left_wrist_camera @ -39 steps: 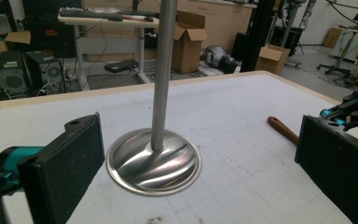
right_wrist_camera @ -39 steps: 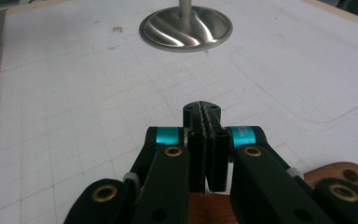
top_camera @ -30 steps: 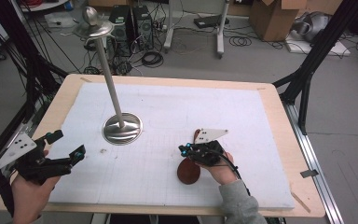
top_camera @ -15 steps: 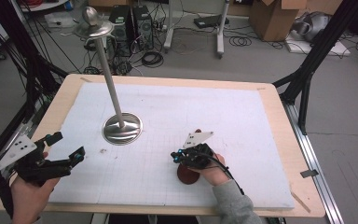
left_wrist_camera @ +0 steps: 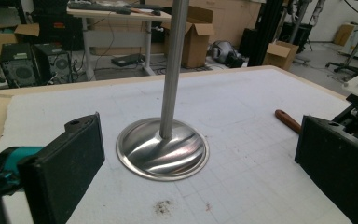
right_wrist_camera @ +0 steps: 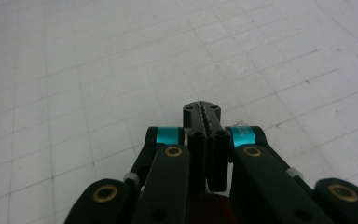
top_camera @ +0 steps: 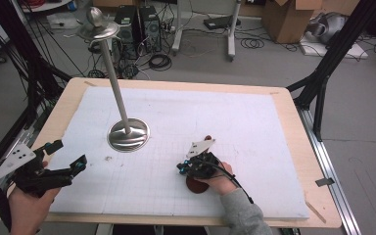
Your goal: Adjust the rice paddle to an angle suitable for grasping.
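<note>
From above, we see the table (top_camera: 63, 105) covered by a white gridded sheet (top_camera: 254, 127), with a tall metal stand (top_camera: 127, 133) rising from its round base toward the far left. Our left gripper (top_camera: 68, 156) hovers at the near left corner with its jaws spread apart and nothing between them. Our right gripper (top_camera: 182, 169) sits near the middle, low over a reddish-brown wooden thing (top_camera: 195, 185) that lies under the hand; a bit of the same colour pokes out on the far side.

Looking along the left gripper, its two black pads stand wide, and the stand's base lies between them and farther off. A brown handle (left_wrist_camera: 287, 120) lies on the sheet to the right, beside the other gripper's body.

Looking along the right gripper (right_wrist_camera: 206, 116), the jaws are pressed together; a dark reddish patch shows beneath them at the bottom edge, but we cannot tell whether they pinch it.

We judge the step is picking up the wooden thing: we should keep the wrist low, confirm the bite before lifting, and hold the left gripper clear of the stand
</note>
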The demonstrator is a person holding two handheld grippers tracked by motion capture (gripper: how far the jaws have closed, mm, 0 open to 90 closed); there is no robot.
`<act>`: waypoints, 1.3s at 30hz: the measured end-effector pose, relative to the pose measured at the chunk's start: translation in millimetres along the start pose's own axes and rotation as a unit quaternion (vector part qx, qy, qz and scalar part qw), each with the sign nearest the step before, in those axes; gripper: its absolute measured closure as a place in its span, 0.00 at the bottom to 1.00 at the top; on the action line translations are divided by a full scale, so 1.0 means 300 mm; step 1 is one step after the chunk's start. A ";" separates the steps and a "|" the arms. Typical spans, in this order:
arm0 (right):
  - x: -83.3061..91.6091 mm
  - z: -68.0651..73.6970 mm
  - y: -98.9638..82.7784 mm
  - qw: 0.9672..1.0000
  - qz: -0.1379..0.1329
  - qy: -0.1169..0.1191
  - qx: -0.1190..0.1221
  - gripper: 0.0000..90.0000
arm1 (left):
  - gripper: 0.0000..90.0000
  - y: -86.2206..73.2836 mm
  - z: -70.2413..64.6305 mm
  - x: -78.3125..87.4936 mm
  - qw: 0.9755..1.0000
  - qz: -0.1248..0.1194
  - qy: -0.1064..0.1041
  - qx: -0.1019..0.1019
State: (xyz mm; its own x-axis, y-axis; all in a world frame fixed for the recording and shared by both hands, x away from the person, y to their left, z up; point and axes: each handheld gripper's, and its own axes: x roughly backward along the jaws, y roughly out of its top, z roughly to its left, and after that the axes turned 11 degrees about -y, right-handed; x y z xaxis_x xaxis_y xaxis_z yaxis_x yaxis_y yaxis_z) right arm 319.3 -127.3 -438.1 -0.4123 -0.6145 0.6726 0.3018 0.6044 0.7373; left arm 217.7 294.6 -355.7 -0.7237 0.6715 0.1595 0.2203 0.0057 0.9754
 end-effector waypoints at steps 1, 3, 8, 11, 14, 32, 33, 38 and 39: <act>-0.006 0.007 0.001 1.000 0.011 0.001 0.007 0.99 | 0.02 0.000 0.001 0.001 1.000 0.000 0.000 0.000; -0.011 0.011 0.000 1.000 0.019 -0.002 0.017 1.00 | 0.02 0.001 0.001 0.001 1.000 -0.002 0.000 0.000; -0.007 0.010 -0.001 1.000 0.024 0.001 0.011 1.00 | 0.02 0.001 0.000 0.001 1.000 -0.002 0.001 0.000; -0.003 0.009 -0.003 1.000 0.028 0.003 0.008 1.00 | 0.02 0.002 0.000 -0.004 1.000 0.000 -0.001 -0.001; 0.003 0.012 -0.003 0.999 0.033 -0.001 0.012 1.00 | 0.02 0.004 -0.001 -0.008 1.000 -0.001 -0.002 -0.002; 0.054 0.009 -0.043 0.999 0.041 0.003 0.021 1.00 | 0.02 0.033 0.000 -0.046 1.000 -0.010 -0.015 -0.006; 0.054 0.009 -0.043 0.999 0.041 0.003 0.021 1.00 | 0.02 0.034 0.000 -0.051 1.000 -0.010 -0.017 -0.006; 0.080 0.001 -0.066 0.999 0.044 0.008 0.014 1.00 | 0.02 0.039 -0.003 -0.082 1.000 -0.009 -0.025 -0.008; 0.080 0.001 -0.066 0.999 0.044 0.008 0.014 1.00 | 0.02 0.040 -0.004 -0.087 1.000 -0.008 -0.027 -0.008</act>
State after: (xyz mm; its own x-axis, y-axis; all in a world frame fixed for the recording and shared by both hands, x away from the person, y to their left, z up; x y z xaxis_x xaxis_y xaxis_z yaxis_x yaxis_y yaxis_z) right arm 303.2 -153.7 -436.4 -0.3719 -0.5659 0.7358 0.3117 0.6706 0.6732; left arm 238.5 276.4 -348.0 -0.6901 0.7108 0.1364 0.1987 0.0048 0.9801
